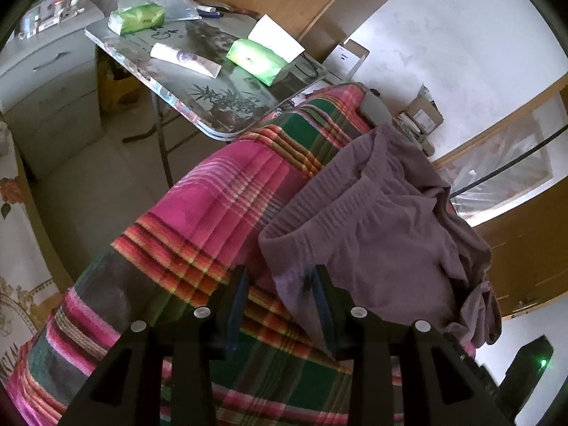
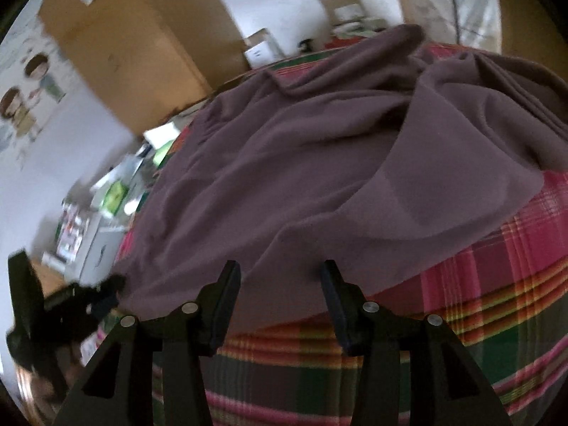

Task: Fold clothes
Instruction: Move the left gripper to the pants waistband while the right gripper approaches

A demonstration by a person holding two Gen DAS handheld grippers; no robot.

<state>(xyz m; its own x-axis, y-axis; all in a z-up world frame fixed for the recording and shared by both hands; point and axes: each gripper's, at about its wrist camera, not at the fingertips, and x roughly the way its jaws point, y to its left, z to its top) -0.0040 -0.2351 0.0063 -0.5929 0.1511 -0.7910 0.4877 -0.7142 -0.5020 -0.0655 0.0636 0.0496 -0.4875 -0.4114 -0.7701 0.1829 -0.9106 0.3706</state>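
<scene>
My left jaws (image 1: 280, 277) stand spread, pointing down at a slant over the plaid blanket (image 1: 220, 213) that covers the bed. Between them lies the near corner of the mauve garment (image 1: 383, 241); the hem's edge sits in the gap, close against the right-hand pad, but the pads do not press on it from both sides, so I grip nothing. The cloth there shows a darker, stained-looking patch. The garment's ribbed band runs up and away from that corner, and the rest lies bunched toward the bed's far right edge, part of it hanging over.

My right jaws (image 2: 280, 273) are also spread, wider than the other pair. The garment (image 2: 319, 163) fills most of this view in loose folds and ridges; its lower hem lies right at my fingertips, the cloth reaching into the gap between them, with no pinch that I can see. Below the hem the plaid blanket (image 2: 497, 284) shows bare in pink, green and orange stripes.

Beyond the bed on the left wrist's side stands a glass-topped desk (image 1: 184, 106) touching the bed's corner. On it lie two green tissue packs (image 1: 259, 58), a white tube (image 1: 184, 58) and some papers. A white drawer cabinet (image 1: 49, 88) stands further left, and cardboard boxes (image 1: 422, 113) sit against the wall.
</scene>
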